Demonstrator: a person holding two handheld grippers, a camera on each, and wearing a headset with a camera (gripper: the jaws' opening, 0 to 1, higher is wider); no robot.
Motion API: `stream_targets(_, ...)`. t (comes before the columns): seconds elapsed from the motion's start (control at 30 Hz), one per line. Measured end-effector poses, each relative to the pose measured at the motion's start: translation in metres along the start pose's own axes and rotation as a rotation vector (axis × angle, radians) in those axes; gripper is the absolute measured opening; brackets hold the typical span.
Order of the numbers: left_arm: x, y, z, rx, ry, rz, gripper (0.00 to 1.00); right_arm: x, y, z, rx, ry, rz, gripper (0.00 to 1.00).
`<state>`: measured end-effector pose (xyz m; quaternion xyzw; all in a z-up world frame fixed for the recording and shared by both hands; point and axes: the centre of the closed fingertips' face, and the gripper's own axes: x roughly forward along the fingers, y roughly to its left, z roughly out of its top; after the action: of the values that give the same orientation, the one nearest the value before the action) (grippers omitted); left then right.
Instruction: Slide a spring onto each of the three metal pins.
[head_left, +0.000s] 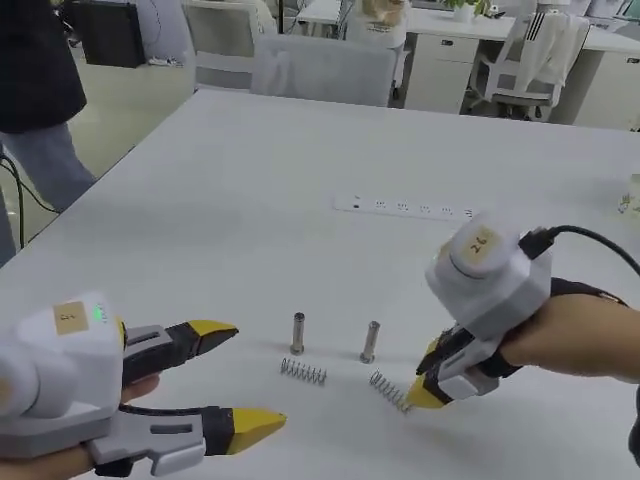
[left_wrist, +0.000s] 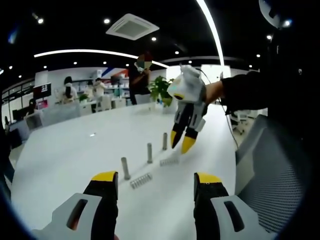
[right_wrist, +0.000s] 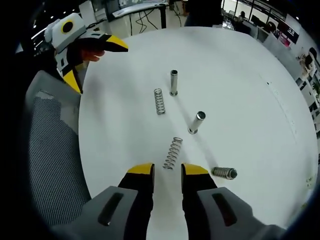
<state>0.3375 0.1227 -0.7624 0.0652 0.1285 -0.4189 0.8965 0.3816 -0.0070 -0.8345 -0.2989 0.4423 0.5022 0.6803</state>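
White table (head_left: 300, 170) stretches through an open office, with a power strip (head_left: 405, 208) right of centre in the head view. At lower centre two bare pins stand upright, the left pin (head_left: 298, 333) and the middle pin (head_left: 370, 341). A loose spring lies just below each: the left spring (head_left: 303, 372) and the right spring (head_left: 388, 390). In the right gripper view a third pin (right_wrist: 223, 173) at lower right wears coils. The right gripper (right_wrist: 167, 170) is slightly parted and empty, its tips just short of the right spring. The left gripper (head_left: 236, 377), at lower left, gapes wide, holding nothing.
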Motion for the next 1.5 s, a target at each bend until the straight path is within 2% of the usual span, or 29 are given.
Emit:
stream_targets(0.3,0.001,-0.003,-0.002,-0.005,0.001,0.0,0.55,0.021,-0.006,-0.005,0.06,0.03,-0.039,0.17)
stream_targets(0.47,0.002,-0.004,-0.001,-0.005,0.0,-0.003,0.55,0.028,-0.007,-0.008,0.088,0.04,-0.042,0.16)
stream_targets(0.83,0.003,-0.005,-0.002,-0.004,0.003,-0.01,0.55,0.03,-0.01,-0.011,0.069,0.064,-0.063,0.11)
stream_targets(1.13,0.003,-0.006,-0.002,-0.003,0.005,-0.016,0.54,0.029,-0.012,-0.012,0.002,0.088,-0.081,0.07)
stream_targets(1.33,0.002,-0.008,-0.001,-0.003,0.002,-0.024,0.53,0.017,-0.004,-0.009,0.001,0.079,-0.053,0.07)
stream_targets(1.5,0.002,-0.01,-0.001,-0.003,-0.001,-0.035,0.52,0.001,0.019,0.007,-0.047,0.056,0.024,0.07)
